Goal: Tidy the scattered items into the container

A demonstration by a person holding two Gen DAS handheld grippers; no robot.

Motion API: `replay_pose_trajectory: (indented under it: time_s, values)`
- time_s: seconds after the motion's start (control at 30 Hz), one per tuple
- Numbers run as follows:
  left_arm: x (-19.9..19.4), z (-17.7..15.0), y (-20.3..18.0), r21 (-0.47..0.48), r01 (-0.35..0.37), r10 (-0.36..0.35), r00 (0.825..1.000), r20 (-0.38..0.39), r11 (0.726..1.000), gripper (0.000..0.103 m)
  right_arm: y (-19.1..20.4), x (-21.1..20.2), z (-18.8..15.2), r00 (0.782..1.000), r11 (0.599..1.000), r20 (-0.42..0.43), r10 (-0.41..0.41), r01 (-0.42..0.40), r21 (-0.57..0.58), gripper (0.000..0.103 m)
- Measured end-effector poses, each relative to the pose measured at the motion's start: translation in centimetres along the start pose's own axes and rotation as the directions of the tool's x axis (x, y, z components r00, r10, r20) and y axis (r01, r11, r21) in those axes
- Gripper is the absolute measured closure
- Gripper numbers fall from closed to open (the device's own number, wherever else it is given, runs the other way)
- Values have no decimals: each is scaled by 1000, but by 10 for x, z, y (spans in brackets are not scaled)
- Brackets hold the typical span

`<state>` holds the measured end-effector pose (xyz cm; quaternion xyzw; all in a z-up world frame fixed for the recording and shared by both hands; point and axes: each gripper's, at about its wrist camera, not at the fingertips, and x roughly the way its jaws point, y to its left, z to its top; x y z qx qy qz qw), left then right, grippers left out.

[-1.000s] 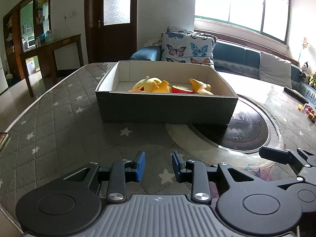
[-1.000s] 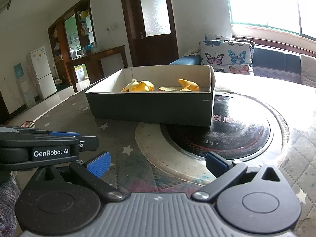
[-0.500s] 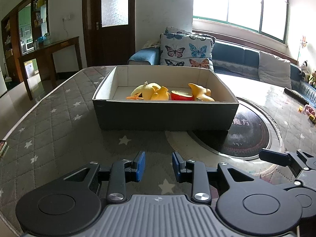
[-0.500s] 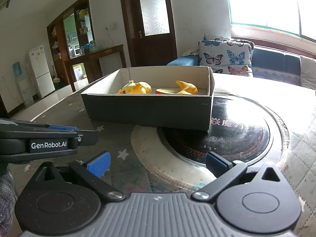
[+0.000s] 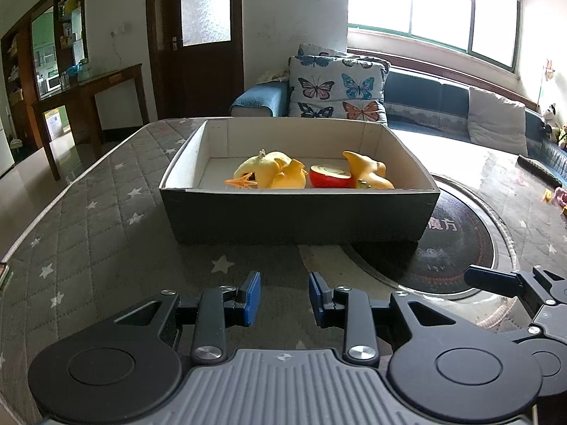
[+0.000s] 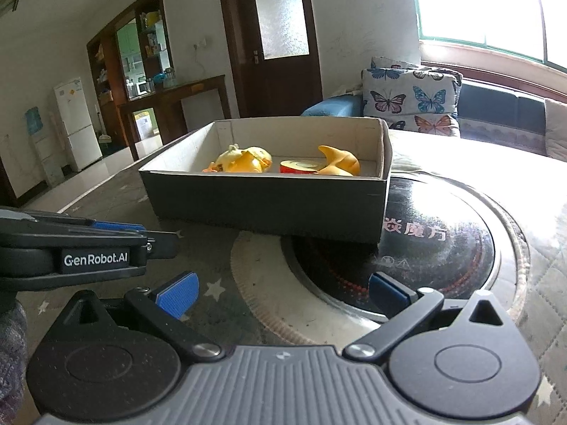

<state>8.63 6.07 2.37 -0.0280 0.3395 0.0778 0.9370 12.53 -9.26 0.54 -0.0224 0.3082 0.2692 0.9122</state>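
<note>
Nearest you, both grippers have risen slightly and hold nothing: your left gripper [image 5: 283, 297] has its fingers slightly apart, your right gripper [image 6: 283, 294] spread wide. The box [image 5: 297, 216] now shows more of its floor at twelve o'clock. Toy fruit [image 5: 273, 173] and a halved apple [image 5: 329, 177] lie inside. Tidying looks finished. Nothing blocks you. A butterfly cushion [image 5: 336, 88] sits beyond.

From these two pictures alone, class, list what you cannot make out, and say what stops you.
- Box floor nearest the cameras, both views: front wall hides it.
- Yellow toys, left view: piled together, shapes unclear.
- Small things at the table's right edge, left view: cut off.
- Hob writing, right view: glare blurs it.
</note>
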Motion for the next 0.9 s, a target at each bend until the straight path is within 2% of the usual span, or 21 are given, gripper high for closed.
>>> replay_pose_trajectory:
  time_s: [0.9]
  values:
    - [49,40,-2,48,4,-4,1000,-11,999,71,-14,52,39,1000,1000,-17,-10,10,-5,0]
